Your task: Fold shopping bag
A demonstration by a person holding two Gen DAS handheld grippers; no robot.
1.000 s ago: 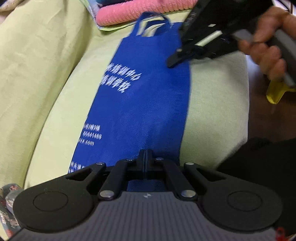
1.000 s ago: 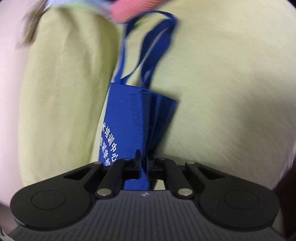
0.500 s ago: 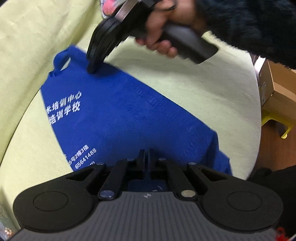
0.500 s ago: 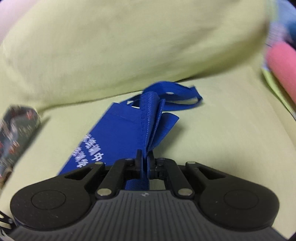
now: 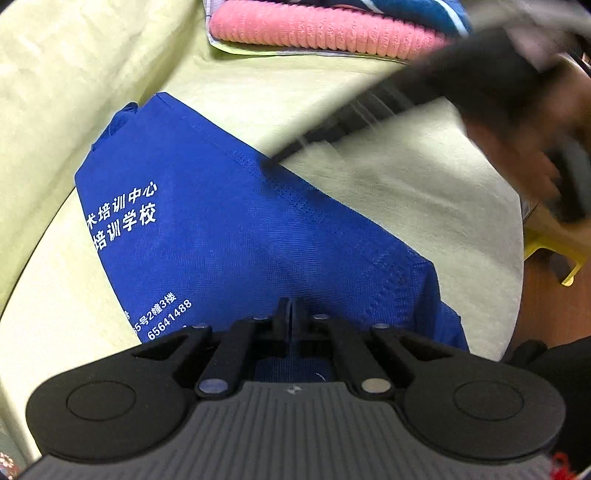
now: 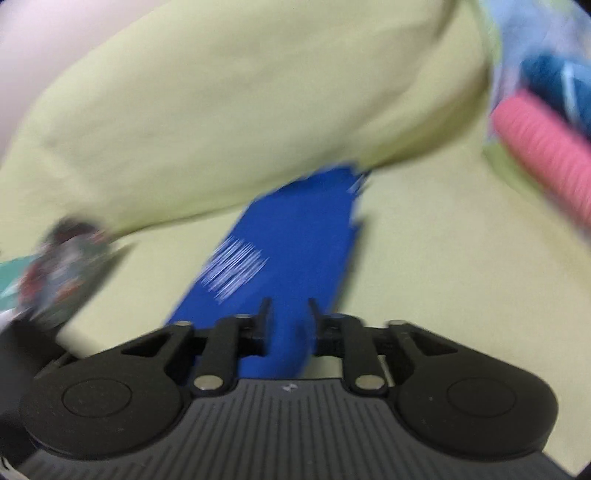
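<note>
Bag: the blue shopping bag [image 5: 229, 229] lies flat on the yellow-green seat cushion [image 5: 406, 192], with white printing facing up. It runs from your near edge out toward the far left.
Bag handles: a loop of them peeks out at the far-left corner, against the back cushion [image 6: 240, 92].
Left claw [image 5: 291, 314]: its fingers are pinched together on the near edge of the bag, with blue fabric caught between them.
Right claw [image 6: 288, 317]: in its own view the fingers stand apart and blue bag fabric fills the gap. The picture is too blurred to say whether the pads touch it.
Right claw from the left view: it reaches in from the far right as a dark streak, and its tip [image 5: 275, 162] is at the stitched far edge of the bag.
Your right hand [image 5: 517, 147]: it is wrapped around the handle at the right and heavily blurred.
Pink knit roll [image 5: 314, 29]: it lies at the far end of the seat, well apart from the bag, with blue cloth on top.
Patterned cloth [image 6: 62, 266]: it sits at the left of the seat, apart from the bag.
Right of the seat: there is wooden floor and a yellow stool [image 5: 554, 251].
</note>
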